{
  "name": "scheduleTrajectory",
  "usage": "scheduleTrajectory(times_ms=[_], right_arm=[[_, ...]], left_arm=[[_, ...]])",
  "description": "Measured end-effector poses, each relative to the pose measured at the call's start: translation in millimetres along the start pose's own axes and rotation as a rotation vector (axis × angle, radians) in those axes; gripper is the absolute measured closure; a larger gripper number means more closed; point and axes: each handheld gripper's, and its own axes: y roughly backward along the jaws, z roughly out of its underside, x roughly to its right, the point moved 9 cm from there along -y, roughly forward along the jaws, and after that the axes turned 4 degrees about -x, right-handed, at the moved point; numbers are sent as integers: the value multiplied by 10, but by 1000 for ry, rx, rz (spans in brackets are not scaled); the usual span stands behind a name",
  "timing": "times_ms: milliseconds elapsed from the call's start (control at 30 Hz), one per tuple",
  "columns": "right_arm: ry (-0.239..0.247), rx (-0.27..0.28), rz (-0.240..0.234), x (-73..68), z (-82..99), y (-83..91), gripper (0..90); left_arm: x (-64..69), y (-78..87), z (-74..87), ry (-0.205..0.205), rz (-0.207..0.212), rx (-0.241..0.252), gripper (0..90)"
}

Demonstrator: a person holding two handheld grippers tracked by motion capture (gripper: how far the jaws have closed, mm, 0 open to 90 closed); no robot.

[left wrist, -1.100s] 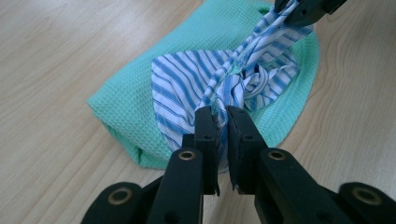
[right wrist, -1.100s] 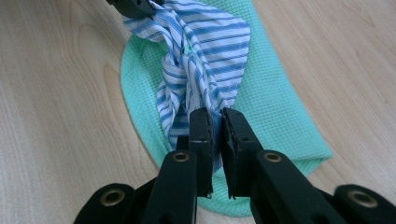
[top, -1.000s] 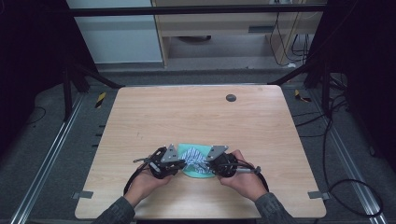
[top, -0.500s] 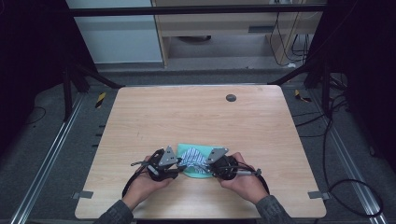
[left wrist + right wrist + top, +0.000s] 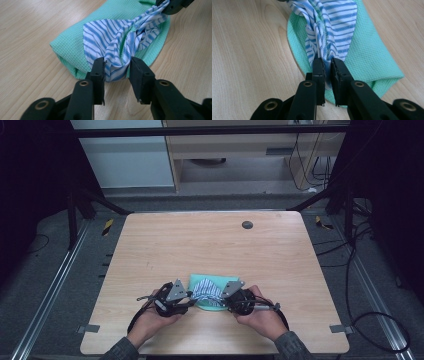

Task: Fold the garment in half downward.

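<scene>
A green cloth (image 5: 200,281) lies on the near part of the wooden table (image 5: 210,245), and a striped blue and white cloth (image 5: 207,290) sits bunched up on top of it. The left gripper (image 5: 189,296) is at the left end of the striped cloth, held by the left hand (image 5: 152,317). In the left gripper view its jaws sit on both sides of a bunched end of the striped cloth (image 5: 117,47), with the cloth touching both, so it looks like a loose grasp with the jaws a bit apart. The right gripper (image 5: 226,301), held by the right hand (image 5: 262,316), is at the other end. In the right gripper view its jaws are pinched tight on a twisted bit of the striped cloth (image 5: 329,27), with the green cloth (image 5: 367,52) under it. The striped cloth runs between the two grippers like a little rope. Compared with one second ago, both hands and grippers sit a tiny bit nearer to the person, and the cloths have hardly moved. A small dark round thing (image 5: 247,224) is on the far side of the table, well apart from the cloths.
</scene>
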Motion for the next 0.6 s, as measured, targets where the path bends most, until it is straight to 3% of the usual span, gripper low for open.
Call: scheduleTrajectory(times_ms=[200,600], right_arm=[[17,2,-2,-48,22,-8,842],[79,-32,-17,-200,134,-28,865]], left_arm=[[51,-22,54,-39,17,-30,838],[143,-11,190,-135,25,-92,860]])
